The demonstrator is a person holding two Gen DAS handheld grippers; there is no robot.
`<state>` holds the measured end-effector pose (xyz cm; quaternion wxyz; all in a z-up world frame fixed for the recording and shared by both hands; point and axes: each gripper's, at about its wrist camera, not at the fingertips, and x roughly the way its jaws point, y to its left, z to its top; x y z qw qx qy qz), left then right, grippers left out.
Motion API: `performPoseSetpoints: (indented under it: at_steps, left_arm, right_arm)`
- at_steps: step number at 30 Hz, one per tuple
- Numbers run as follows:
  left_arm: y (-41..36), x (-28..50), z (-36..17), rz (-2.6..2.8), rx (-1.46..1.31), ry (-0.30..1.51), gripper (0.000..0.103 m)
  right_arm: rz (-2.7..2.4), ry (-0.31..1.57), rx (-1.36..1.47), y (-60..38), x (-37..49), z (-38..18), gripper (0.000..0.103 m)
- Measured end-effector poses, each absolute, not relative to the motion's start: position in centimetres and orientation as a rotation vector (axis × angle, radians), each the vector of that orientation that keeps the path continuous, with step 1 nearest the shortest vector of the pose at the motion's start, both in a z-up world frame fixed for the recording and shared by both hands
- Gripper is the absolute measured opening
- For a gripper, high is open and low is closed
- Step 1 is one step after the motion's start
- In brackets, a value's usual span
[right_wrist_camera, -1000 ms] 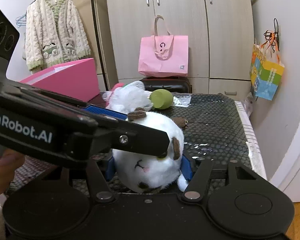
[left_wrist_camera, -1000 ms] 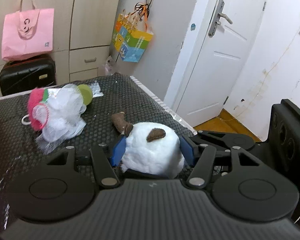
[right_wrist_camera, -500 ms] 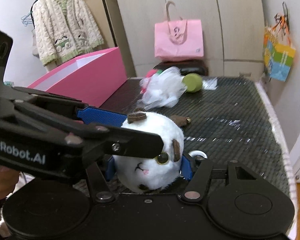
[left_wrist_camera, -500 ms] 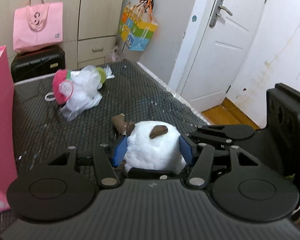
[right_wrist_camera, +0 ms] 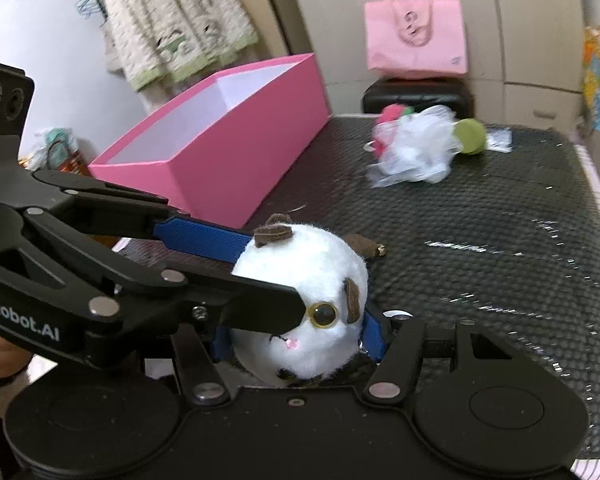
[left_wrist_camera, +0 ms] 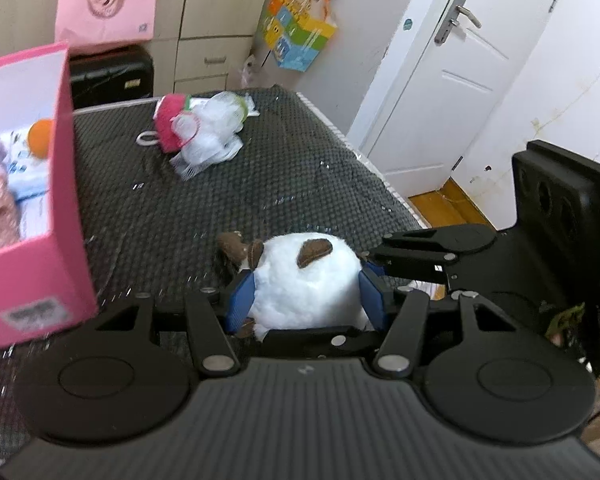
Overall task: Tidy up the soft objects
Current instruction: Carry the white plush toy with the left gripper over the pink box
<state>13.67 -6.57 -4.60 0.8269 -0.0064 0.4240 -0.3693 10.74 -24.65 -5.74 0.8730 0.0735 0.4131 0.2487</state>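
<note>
Left gripper point(left_wrist_camera: 306, 294): blue pads clamped on the white plush toy point(left_wrist_camera: 306, 280), one on each flank, as a second ago.
Right gripper point(right_wrist_camera: 296, 338): also pinching the plush toy, face turned toward its camera; grip unchanged.
White plush toy: held between both grippers, above the dark mat point(left_wrist_camera: 260, 184), brown ears up.
Pink box point(left_wrist_camera: 28, 216): now just left of the left gripper; a second ago it was out of that view. Soft items lie inside.
Mesh sponge pile point(left_wrist_camera: 204, 136): farther ahead of both grippers than before, well apart from the toy.
Green ball point(right_wrist_camera: 470, 136): beside the pile.
</note>
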Motion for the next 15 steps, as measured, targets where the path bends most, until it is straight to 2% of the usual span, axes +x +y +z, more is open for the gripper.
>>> performPoseSetpoints:
  at_steps: [15]
  left_arm:
    - [2.4, 12.5, -0.9, -0.696, -0.189, 1.012, 0.055]
  right_arm:
    - [0.724, 0.905, 0.096, -18.0, 11.3, -0.9, 0.067]
